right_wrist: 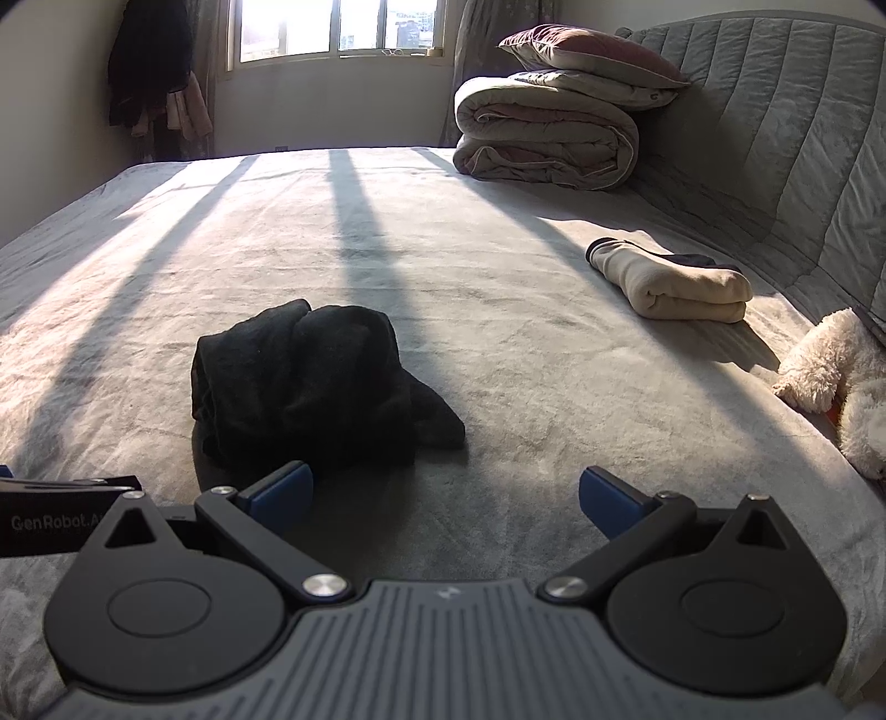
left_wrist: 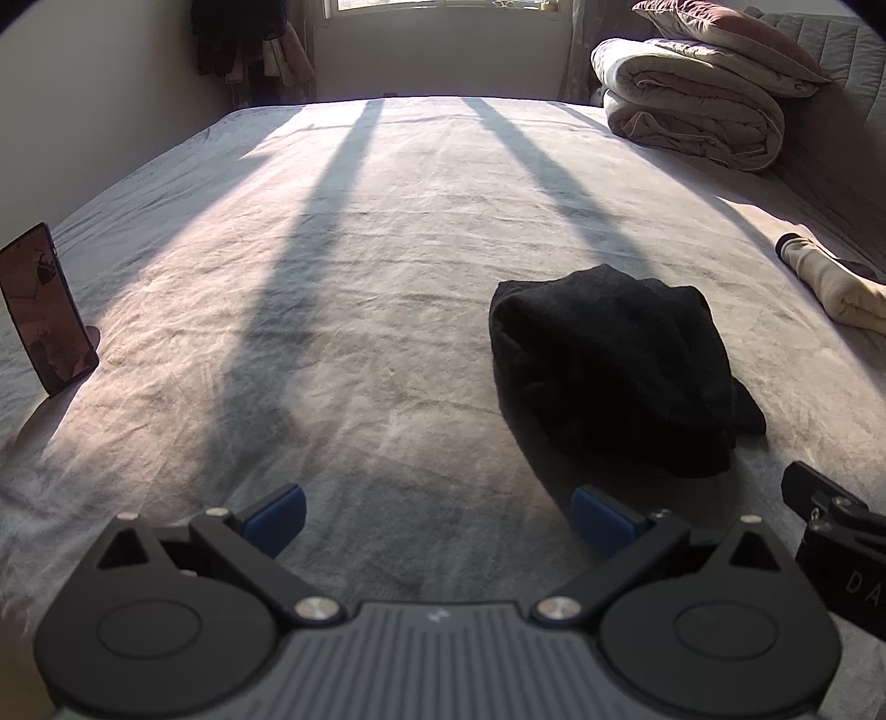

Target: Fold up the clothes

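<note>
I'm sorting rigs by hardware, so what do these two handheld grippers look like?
Both match: the left gripper and right gripper have black linkage arms with silver pivot pins, blue finger pads, round black housings and a ribbed grey body. White "GenRobot.AI" lettering marks the left one's side, seen in the right view.

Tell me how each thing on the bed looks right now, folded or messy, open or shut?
black garment: crumpled in a heap, not folded.
cream garment: folded flat, lying near the headboard.
quilt: folded in a thick stack.
pillow: lying on top of the quilt.
phone: propped upright, screen on.
left gripper: open, empty.
right gripper: open, empty.
</note>
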{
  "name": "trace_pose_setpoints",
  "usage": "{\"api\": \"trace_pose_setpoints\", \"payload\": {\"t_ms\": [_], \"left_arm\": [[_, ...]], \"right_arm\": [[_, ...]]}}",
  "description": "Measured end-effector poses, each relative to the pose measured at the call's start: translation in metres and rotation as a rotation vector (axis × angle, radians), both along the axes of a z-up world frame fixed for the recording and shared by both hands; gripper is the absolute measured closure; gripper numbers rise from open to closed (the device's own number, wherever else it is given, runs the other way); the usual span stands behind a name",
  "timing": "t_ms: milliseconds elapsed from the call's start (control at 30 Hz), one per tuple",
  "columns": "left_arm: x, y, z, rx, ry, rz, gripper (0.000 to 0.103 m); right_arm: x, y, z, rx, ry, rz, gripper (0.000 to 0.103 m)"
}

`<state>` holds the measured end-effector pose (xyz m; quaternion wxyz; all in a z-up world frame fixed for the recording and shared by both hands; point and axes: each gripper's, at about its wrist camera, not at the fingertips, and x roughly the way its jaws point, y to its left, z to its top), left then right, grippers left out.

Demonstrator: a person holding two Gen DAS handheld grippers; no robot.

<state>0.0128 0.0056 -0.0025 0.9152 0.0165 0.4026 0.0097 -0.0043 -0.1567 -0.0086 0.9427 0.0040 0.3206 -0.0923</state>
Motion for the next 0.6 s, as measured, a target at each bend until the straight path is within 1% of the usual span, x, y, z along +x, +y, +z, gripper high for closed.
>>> {"api": "trace_pose_setpoints", "payload": {"t_ms": [167, 400, 600], "left_arm": [[-0.002, -0.002, 0.003, 0.0, -0.004, -0.007, 0.001], [-0.002, -0.005, 0.002, -0.006, 0.001, -0.016, 0.001], [0.001, -0.007, 0.0, -0.01, 0.009, -0.029, 0.001]], "right_arm": [[-0.001, -0.002, 0.001, 0.005, 0.002, -0.001, 0.0], [0.002, -0.01, -0.006, 0.049, 0.055, -0.013, 0.0], [0.001, -0.015, -0.011, 0.062, 0.071, -0.027, 0.0]]}}
